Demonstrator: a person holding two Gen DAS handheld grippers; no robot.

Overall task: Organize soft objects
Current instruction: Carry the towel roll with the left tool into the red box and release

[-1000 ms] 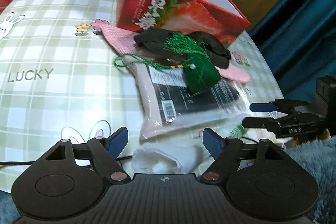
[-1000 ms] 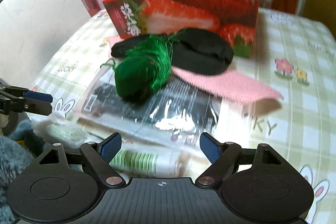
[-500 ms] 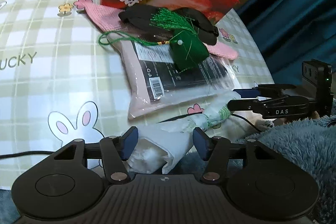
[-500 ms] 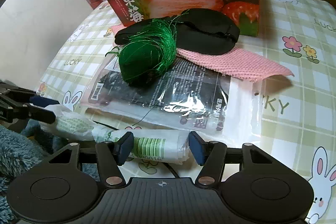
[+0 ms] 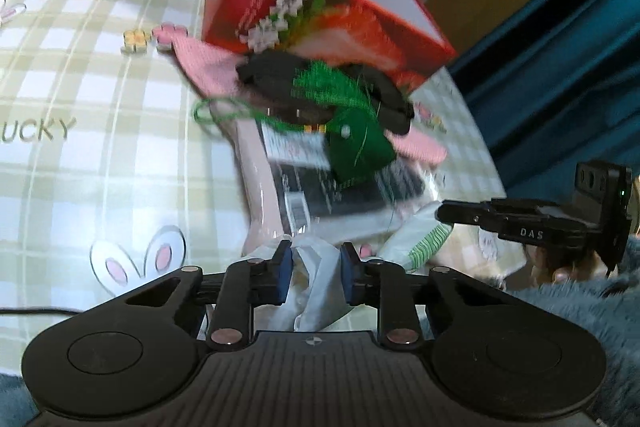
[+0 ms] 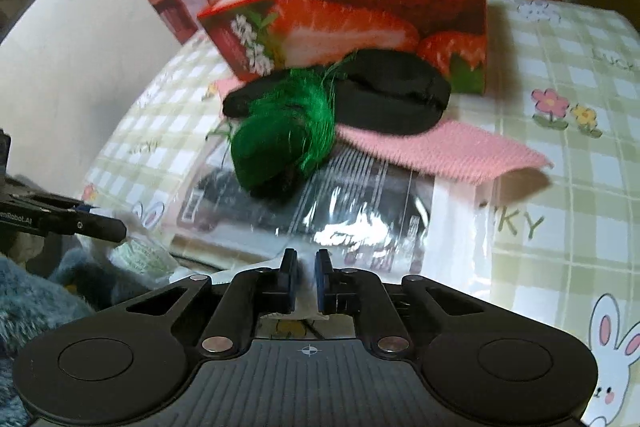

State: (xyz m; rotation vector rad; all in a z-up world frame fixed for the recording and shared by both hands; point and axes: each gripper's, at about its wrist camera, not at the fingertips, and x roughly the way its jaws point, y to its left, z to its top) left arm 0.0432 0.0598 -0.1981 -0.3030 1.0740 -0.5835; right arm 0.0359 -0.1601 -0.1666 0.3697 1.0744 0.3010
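item: white plastic bag (image 5: 316, 279), crumpled, green-printed at one end, lying along the near edge of the surface (image 5: 100, 155), which wears a green-checked cloth with rabbits and flowers. left gripper (image 5: 314, 273): its jaws have just been closing and now pinch the plain white end of the bag. right gripper (image 6: 306, 281): its jaws have just been closing and now clamp thin white film of the same bag, almost fully together. behind the bag: a flat clear-wrapped packet (image 6: 320, 211); on it a green tasselled pouch (image 6: 280, 151); a black soft piece (image 6: 384, 95) on a pink knitted cloth (image 6: 460, 155); furthest back, touching the heap, a red strawberry-printed box (image 6: 360, 19), open on top. images blurred. blue fleece (image 5: 580, 299) in the near corner.
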